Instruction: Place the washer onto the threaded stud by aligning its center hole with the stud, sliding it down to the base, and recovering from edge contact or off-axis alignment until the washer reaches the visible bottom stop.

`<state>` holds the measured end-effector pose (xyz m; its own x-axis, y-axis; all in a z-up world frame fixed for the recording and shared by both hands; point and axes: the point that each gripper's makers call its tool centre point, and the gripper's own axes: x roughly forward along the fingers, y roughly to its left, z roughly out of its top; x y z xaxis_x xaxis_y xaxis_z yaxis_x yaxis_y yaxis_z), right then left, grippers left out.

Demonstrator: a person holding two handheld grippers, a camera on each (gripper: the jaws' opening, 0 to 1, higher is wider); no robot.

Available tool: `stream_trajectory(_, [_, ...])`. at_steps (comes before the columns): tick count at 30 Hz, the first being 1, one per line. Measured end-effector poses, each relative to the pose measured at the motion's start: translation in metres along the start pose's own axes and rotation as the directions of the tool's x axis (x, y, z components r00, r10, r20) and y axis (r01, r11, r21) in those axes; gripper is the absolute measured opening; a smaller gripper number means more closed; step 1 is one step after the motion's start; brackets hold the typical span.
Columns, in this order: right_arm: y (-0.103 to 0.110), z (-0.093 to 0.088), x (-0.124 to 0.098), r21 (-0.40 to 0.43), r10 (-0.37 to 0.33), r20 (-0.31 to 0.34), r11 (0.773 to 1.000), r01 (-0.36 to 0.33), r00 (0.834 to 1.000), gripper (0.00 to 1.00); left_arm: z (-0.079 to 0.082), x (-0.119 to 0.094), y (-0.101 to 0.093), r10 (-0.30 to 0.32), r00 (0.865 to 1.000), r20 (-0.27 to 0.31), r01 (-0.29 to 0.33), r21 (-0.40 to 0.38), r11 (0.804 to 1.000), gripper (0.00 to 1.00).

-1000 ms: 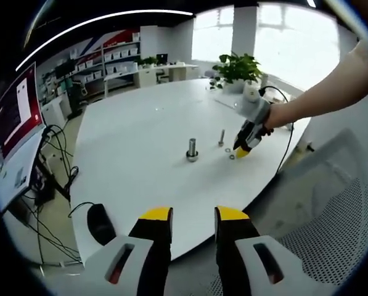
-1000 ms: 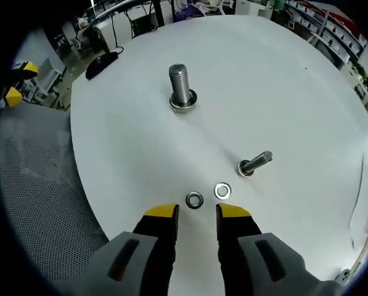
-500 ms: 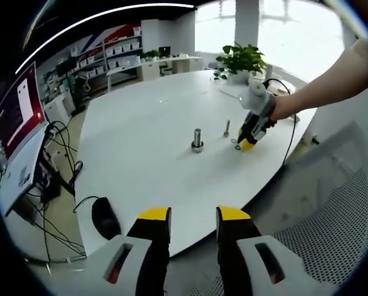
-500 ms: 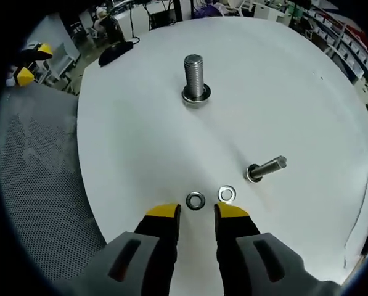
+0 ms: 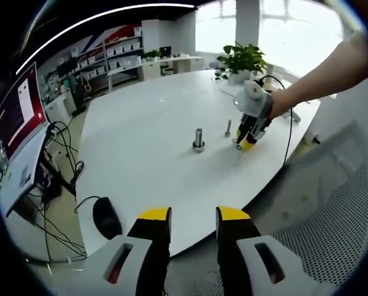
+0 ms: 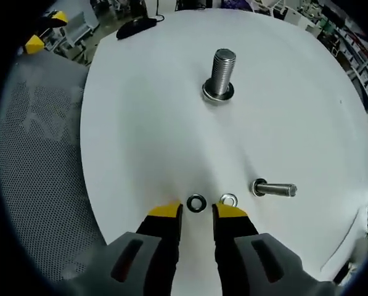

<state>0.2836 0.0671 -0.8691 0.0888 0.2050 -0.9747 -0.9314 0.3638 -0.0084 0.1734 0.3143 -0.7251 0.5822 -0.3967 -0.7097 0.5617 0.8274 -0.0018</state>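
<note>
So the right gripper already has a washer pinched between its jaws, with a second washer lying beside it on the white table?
Not quite. In the right gripper view, the right gripper is open and holds nothing; both washers lie on the white table just ahead of its tips.

The left gripper view looks from off the near edge of the round white tabletop (image 5: pixel 140 148), low and well back, across it toward far windows. The right gripper view hangs close above the tabletop's edge, facing down. Both views share the upright thick threaded steel stud (image 5: pixel 198 140) (image 6: pixel 221 75) and the thinner grey bolt (image 5: pixel 228 127) (image 6: pixel 275 189).
</note>
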Motion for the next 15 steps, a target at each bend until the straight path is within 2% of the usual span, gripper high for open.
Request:
stream_trajectory(1, [0.000, 0.000, 0.000, -0.032, 0.001, -0.005, 0.999, -0.001, 1.000, 0.22, -0.001, 0.001, -0.001, 0.000, 1.000, -0.007, 0.000, 0.004, 1.000, 0.27])
stream_trajectory(3, [0.002, 0.001, 0.000, -0.048, 0.005, -0.008, 0.999, -0.006, 1.000, 0.21, -0.001, 0.000, 0.000, 0.002, 1.000, -0.008, -0.002, 0.003, 1.000, 0.27])
stream_trajectory(6, [-0.002, 0.003, 0.000, -0.019, 0.004, -0.022, 1.000, -0.005, 1.000, 0.19, 0.002, -0.001, 0.003, 0.007, 1.000, 0.012, -0.007, -0.011, 1.000, 0.27])
stream_trajectory(12, [-0.004, 0.004, 0.003, -0.044, 0.007, -0.075, 0.999, -0.010, 0.997, 0.16, 0.001, 0.000, 0.001, 0.002, 1.000, 0.005, -0.002, -0.006, 1.000, 0.26])
stream_trajectory(15, [-0.008, 0.004, 0.004, -0.026, 0.014, -0.080, 1.000, -0.017, 0.997, 0.16, 0.002, 0.000, 0.001, 0.001, 1.000, 0.013, -0.001, -0.013, 1.000, 0.26])
